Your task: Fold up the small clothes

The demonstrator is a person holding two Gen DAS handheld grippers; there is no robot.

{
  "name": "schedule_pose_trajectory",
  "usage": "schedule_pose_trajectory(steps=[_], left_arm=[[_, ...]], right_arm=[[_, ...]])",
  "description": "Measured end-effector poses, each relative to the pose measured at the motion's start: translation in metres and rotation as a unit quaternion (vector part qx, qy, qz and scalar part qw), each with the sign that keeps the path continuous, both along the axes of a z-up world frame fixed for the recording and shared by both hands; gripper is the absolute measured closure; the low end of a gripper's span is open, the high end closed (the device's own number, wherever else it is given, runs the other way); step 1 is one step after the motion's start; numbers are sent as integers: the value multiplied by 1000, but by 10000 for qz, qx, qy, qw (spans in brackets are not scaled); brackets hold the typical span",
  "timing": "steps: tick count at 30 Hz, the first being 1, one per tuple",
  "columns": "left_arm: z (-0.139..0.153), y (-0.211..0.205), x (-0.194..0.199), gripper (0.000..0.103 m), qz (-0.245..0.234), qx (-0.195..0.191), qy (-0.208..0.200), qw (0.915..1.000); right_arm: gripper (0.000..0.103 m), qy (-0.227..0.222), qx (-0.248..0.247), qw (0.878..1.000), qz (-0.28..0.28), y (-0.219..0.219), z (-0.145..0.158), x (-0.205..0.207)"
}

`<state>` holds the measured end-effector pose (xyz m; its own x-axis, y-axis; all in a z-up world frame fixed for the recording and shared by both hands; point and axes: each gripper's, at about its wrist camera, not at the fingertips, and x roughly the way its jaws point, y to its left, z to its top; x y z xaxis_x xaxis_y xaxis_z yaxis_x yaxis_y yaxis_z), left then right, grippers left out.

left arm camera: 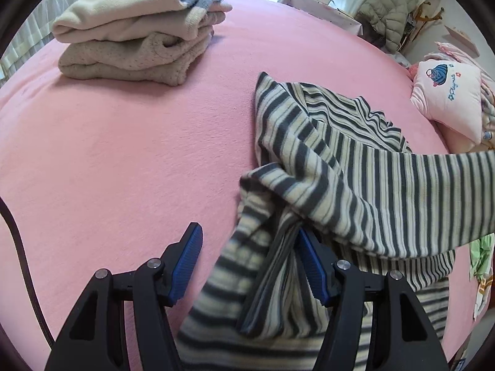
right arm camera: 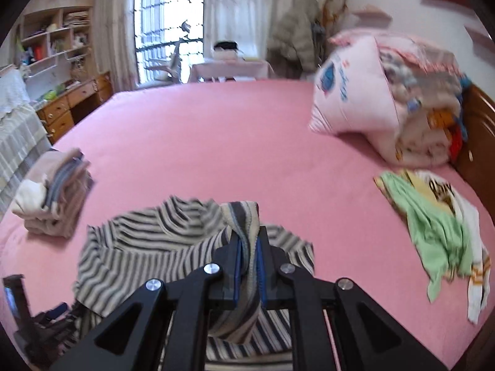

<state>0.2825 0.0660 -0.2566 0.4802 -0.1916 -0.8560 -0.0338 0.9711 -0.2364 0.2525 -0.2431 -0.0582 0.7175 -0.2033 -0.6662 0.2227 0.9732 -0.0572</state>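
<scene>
The grey-and-cream striped knit garment [right arm camera: 130, 247] lies crumpled near the pink bed's [left arm camera: 123, 154] front edge. The right gripper [right arm camera: 247, 262] pinches a bunch of it; the left gripper [left arm camera: 247, 262] stands wide around another fold. A folded beige stack [left arm camera: 133, 31] is done; a green-and-white heap [right arm camera: 433, 232] waits.

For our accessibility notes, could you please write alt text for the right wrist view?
The right gripper is shut on a bunched edge of a striped garment, lifting it off a pink bed. A stack of folded clothes sits left, a green garment lies right, and a pink pillow rests behind.
</scene>
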Motion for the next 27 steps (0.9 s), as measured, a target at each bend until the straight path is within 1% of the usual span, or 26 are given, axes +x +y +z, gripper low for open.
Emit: schedule_pose_trajectory(steps=[4,7,10,12,13,16,17,18,20,22,23,24,27], left_arm=[[-2,-13,9,42,-101,228,-70,9997],[1,-23,15,42,-69,642,-285,9975],[4,-25,22,42,-23,688,-372,9969],[9,-20,26,42,177,759,-476,9958],[12,-13,28,42,382,707,-506,9955],[11,12,26,42,905,327,-424,9945],[8,22,25,47,1080,238,-372,9932],[5,28,24,55,1173,200,-322,9924],[-5,38,20,61,1241,193,-175,9919],[-12,41,15,62,1241,270,-125,9918],[-14,41,11,68,1242,398,-108,9914],[-16,42,7,70,1260,534,-84,9906],[-20,44,3,70,1191,572,-92,9912]], right_arm=[[95,63,62,9999,142,10,-4,2],[95,171,178,9995,204,16,-13,2],[95,248,304,9989,251,19,-21,0],[95,252,327,9988,281,19,-23,-2],[95,252,329,9987,282,18,-23,-3],[95,269,381,9986,253,15,-28,-7],[95,304,406,9985,214,12,-32,-8],[95,362,434,9983,166,9,-37,-8],[95,491,496,9975,65,-1,-49,-10],[95,663,530,9964,-79,-10,-66,-12],[95,773,523,9955,-161,-15,-76,-13],[95,876,506,9946,-244,-19,-86,-14],[95,1189,517,9906,-443,-34,-116,-13]])
